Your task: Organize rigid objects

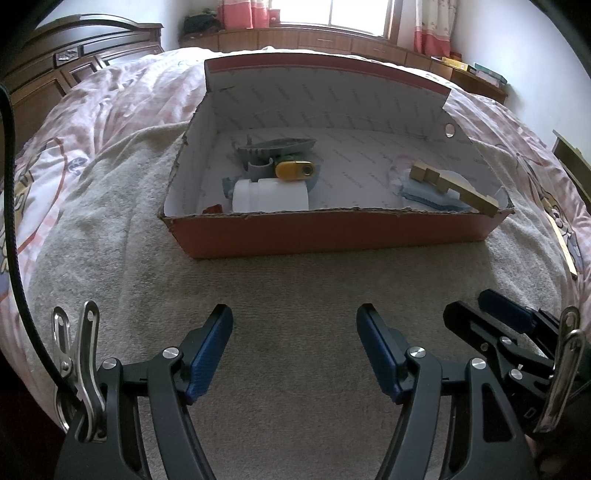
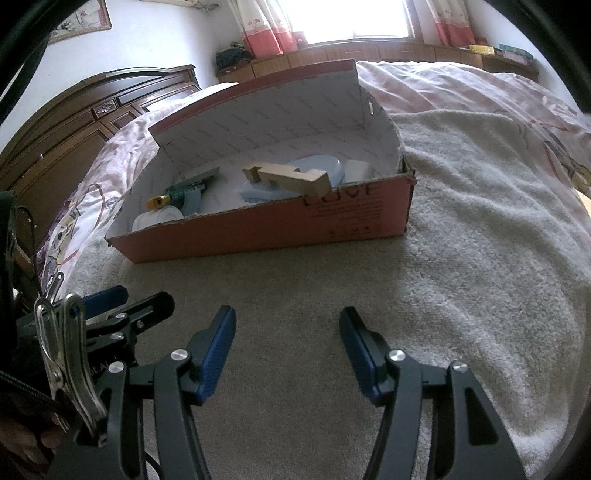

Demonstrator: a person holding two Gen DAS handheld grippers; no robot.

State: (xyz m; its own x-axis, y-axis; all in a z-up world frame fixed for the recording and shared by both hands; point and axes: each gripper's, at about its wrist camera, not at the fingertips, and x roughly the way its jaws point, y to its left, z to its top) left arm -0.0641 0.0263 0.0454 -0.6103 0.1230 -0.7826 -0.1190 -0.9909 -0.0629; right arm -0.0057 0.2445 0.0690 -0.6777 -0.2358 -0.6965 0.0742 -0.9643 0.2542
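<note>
Box (image 1: pixel 332 236) of objects lies beyond left gripper (image 1: pixel 294 350).

Bright curtained window (image 1: pixel 334 14), dark wooden headboard (image 1: pixel 74 62), perhaps low cabinets (image 1: pixel 314 42).

An open red cardboard box (image 1: pixel 332 232) sits on a towel-covered bed, its lid upright behind. Inside at left lie a white plastic jar (image 1: pixel 269 195) on its side, a yellow oval tag (image 1: pixel 293 170) and a grey toy boat (image 1: pixel 277 147). At right, a wooden block piece (image 1: pixel 454 184) rests across a pale blue lid (image 1: pixel 424 195).
</note>
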